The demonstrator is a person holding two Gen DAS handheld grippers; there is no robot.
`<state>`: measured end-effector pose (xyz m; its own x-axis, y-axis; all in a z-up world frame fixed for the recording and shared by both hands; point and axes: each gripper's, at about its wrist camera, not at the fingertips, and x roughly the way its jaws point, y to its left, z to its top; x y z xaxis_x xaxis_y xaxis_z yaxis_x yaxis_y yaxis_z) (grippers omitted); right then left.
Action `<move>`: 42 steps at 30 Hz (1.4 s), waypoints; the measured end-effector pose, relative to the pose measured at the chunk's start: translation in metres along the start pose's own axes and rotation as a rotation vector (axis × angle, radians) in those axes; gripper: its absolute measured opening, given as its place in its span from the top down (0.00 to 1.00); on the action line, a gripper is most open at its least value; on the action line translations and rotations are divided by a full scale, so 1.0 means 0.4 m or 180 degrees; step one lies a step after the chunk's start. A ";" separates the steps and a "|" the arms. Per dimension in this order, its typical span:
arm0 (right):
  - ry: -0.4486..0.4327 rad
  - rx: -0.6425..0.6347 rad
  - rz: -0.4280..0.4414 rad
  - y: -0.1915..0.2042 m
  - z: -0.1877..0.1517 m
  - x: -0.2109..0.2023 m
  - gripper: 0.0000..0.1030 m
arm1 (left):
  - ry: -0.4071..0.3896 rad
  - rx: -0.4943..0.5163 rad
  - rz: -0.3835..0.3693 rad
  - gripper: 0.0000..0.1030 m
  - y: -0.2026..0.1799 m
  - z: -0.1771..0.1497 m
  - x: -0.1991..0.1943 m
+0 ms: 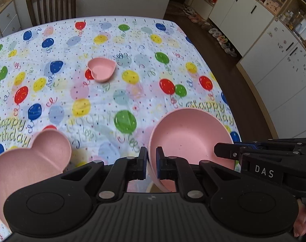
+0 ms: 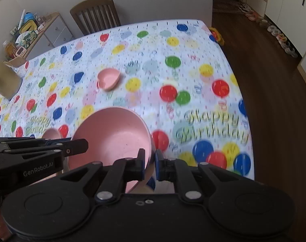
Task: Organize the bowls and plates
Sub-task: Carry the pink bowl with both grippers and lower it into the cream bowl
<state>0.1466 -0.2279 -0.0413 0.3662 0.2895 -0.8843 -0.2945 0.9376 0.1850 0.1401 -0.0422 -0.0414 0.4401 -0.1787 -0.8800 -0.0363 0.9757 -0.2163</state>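
- Table (image 1: 132,46) w/ balloon-print cloth fills most of both views; far edge runs across the upper part of the frame, right edge curves down the right side w/ bare wood floor (image 2: 263,80) beyond it.
- Wooden chair (image 1: 52,2) stands behind the far edge, upper left of the left wrist view; white cabinets (image 1: 274,46) line the upper right, well apart from the table.
- Lots of open cloth mid-frame: only the small pink heart bowl (image 1: 101,69) sits there, alone, well apart from both claws.
- Left gripper (image 1: 151,164) is clenched on the left rim of the big round pink bowl (image 1: 189,133): one finger outside the wall, one inside.
- Right gripper (image 2: 149,164) is clenched on the same bowl's right rim, same way, wall pinched between the pads.
- Bowl is tilted, opening toward the cameras, lower centre of both views; looks lifted off the cloth, but contact underneath can't be told.
- Bowl hangs near the table's right edge in the left wrist view.
- Pink bear-shaped plate (image 1: 27,161) lies lower left of the left wrist view, just beside the left claw, apart from the round bowl.
- Beige object (image 2: 3,78) at the left edge of the right wrist view; what it is can't be told.
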 end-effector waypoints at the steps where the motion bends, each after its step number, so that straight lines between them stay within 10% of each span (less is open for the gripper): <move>1: 0.0010 0.0019 -0.0006 0.002 -0.014 -0.004 0.92 | 0.0020 0.0010 -0.0002 0.92 -0.001 -0.011 -0.001; 31: 0.0159 0.0356 -0.0126 -0.014 -0.176 0.027 0.92 | 0.0299 0.0149 -0.0039 0.92 -0.012 -0.137 0.055; 42: 0.0166 0.0340 -0.0088 -0.003 -0.165 0.019 0.73 | 0.0315 0.0129 -0.0111 0.91 -0.003 -0.129 0.044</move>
<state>0.0913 -0.2398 -0.0765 0.3256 0.2553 -0.9104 -0.1880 0.9611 0.2023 0.1015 -0.0529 -0.0784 0.3495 -0.2223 -0.9102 0.0146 0.9726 -0.2319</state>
